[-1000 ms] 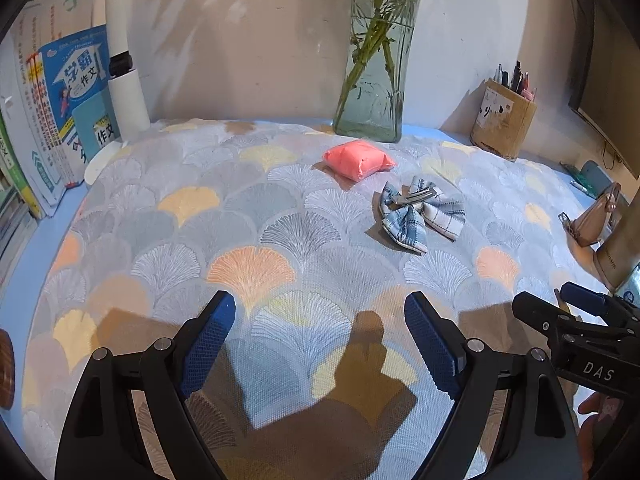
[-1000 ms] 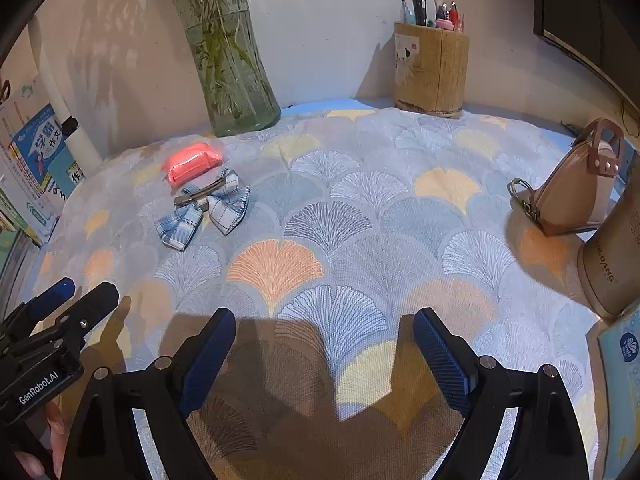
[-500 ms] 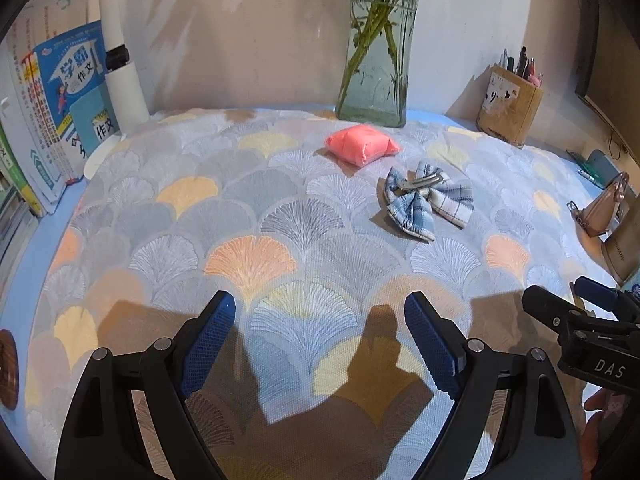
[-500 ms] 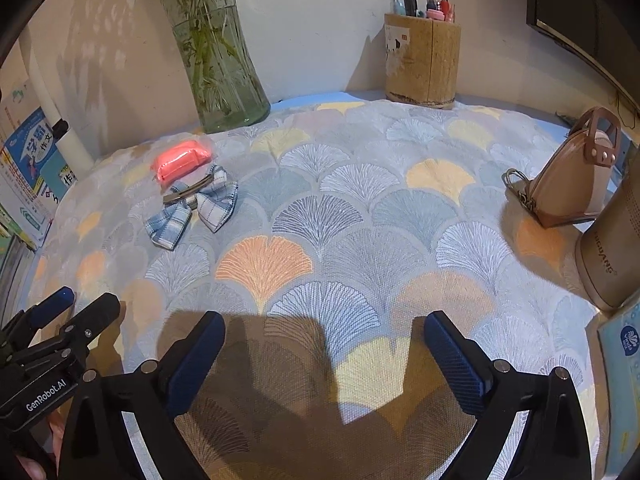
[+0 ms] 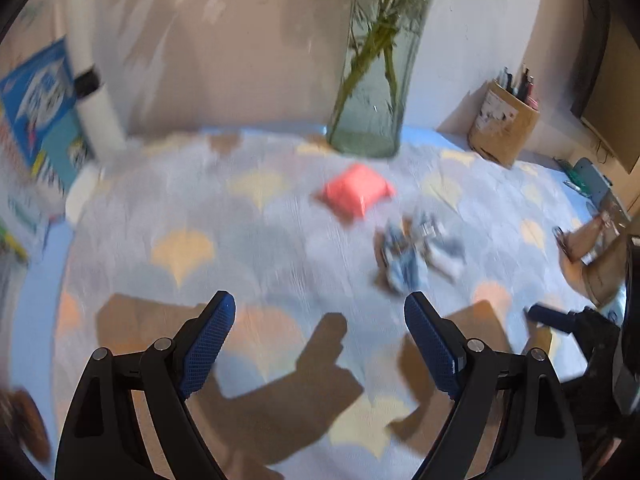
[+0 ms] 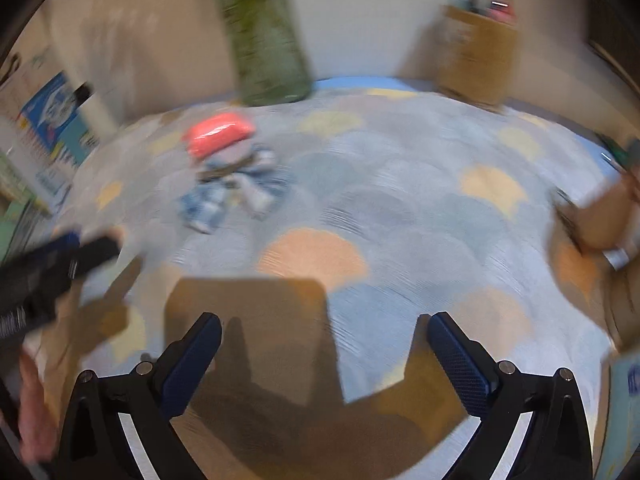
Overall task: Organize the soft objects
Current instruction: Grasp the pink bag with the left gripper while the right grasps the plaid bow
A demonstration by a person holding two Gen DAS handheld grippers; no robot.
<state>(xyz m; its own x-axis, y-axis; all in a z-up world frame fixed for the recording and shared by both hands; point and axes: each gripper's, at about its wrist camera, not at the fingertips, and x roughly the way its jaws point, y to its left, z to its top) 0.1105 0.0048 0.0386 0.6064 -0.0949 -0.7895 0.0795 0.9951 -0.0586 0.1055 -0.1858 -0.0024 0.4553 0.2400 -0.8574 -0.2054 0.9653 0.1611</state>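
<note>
A pink soft pillow (image 5: pixel 357 193) lies on the patterned tablecloth (image 5: pixel 240 240) in front of the glass vase. A blue plaid bow (image 5: pixel 416 252) lies just right of it and nearer to me. Both also show in the right wrist view, the pillow (image 6: pixel 218 134) behind the bow (image 6: pixel 234 190). My left gripper (image 5: pixel 320 320) is open and empty, short of both objects. My right gripper (image 6: pixel 320 334) is open and empty, over the cloth to the right of them. Both views are motion-blurred.
A glass vase with green stems (image 5: pixel 370 92) stands at the back. A cardboard pen holder (image 5: pixel 502 130) stands at the back right. Books (image 5: pixel 40 120) and a white lamp post (image 5: pixel 94 96) stand at the left. A brown bag (image 5: pixel 588 240) sits at the right edge.
Both grippers have moved forward toward the pillow and bow, which look larger and nearer. Both views are now blurred by the motion. Both grippers stay open.
</note>
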